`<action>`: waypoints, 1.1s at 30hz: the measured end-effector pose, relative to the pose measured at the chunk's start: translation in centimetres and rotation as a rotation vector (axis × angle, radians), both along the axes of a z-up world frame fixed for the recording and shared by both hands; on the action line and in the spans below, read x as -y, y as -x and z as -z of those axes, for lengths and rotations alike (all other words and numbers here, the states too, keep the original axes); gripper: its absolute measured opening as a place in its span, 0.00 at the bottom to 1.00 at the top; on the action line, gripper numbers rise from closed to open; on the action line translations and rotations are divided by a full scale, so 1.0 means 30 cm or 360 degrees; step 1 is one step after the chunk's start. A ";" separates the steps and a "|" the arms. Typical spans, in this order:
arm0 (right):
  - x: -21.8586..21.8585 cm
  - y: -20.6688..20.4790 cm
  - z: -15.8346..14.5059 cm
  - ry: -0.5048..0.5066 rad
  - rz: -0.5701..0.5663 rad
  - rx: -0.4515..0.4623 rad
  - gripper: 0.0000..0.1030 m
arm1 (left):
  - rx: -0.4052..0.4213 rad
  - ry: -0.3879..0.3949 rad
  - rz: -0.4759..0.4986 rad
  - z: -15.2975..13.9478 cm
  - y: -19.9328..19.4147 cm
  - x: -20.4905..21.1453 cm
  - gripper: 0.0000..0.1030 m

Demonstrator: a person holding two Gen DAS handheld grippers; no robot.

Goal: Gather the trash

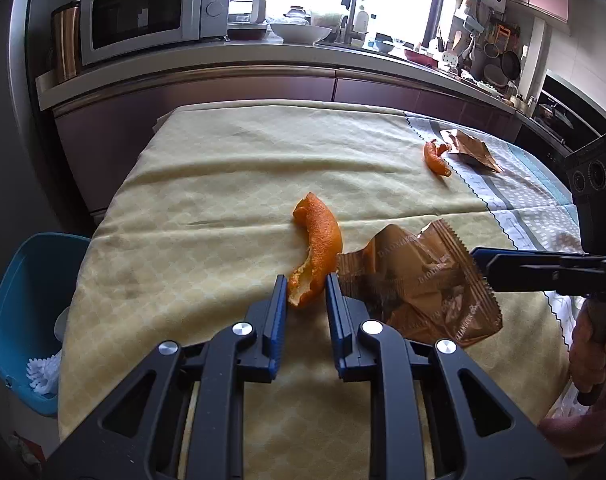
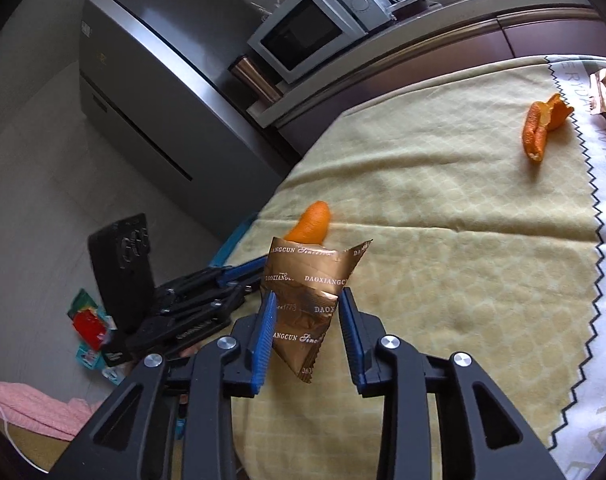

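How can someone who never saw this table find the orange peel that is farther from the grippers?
Start at the yellow tablecloth and follow it to the grey patterned cloth with the zigzag edge. The far orange peel lies at that edge, touching a flat brown wrapper. Unlike the nearer peel, it has no hand-held gripper around it.

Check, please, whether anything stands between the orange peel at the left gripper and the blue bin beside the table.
Nothing visible does. The orange peel sits between the jaws of the left gripper, and only bare tablecloth lies between it and the blue bin. The brown wrapper lies opposite.
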State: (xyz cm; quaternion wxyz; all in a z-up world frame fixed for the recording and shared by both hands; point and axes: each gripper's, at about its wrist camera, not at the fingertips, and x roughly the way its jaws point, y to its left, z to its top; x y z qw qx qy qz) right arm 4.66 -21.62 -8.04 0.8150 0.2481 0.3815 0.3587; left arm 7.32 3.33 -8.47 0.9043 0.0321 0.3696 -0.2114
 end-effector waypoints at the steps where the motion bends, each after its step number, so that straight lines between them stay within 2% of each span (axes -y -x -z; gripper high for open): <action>1: 0.002 0.002 -0.004 -0.0033 -0.0005 0.0002 0.30 | 0.0002 -0.0002 -0.0004 -0.001 0.000 -0.003 0.19; 10: -0.064 -0.004 0.018 0.0054 -0.0097 -0.0076 0.30 | 0.0031 -0.0036 0.0000 0.001 0.012 -0.002 0.19; 11: -0.068 -0.006 0.022 0.0052 -0.0097 -0.0087 0.32 | 0.0033 -0.0038 0.0001 0.001 0.012 -0.002 0.19; 13: -0.069 -0.012 0.035 0.0036 -0.0086 -0.0131 0.49 | 0.0042 -0.0049 0.0002 0.000 0.016 0.002 0.19; 17: -0.073 -0.018 0.039 0.0011 -0.0073 -0.0119 0.50 | 0.0058 -0.0062 0.0017 -0.001 0.024 0.008 0.19; 18: -0.077 -0.019 0.041 0.0017 -0.0076 -0.0116 0.49 | 0.0059 -0.0060 0.0023 -0.001 0.026 0.009 0.19; 21: -0.099 -0.022 0.046 0.0098 -0.0068 -0.0117 0.32 | 0.0065 -0.0064 0.0032 -0.003 0.033 0.010 0.19; 25: -0.122 -0.015 0.044 0.0143 -0.0091 -0.0084 0.02 | 0.0064 -0.0048 0.0046 -0.005 0.038 0.002 0.18; 33: -0.113 -0.013 0.020 0.0081 -0.0068 -0.0009 0.02 | 0.0094 -0.0022 -0.0015 -0.027 0.042 -0.044 0.18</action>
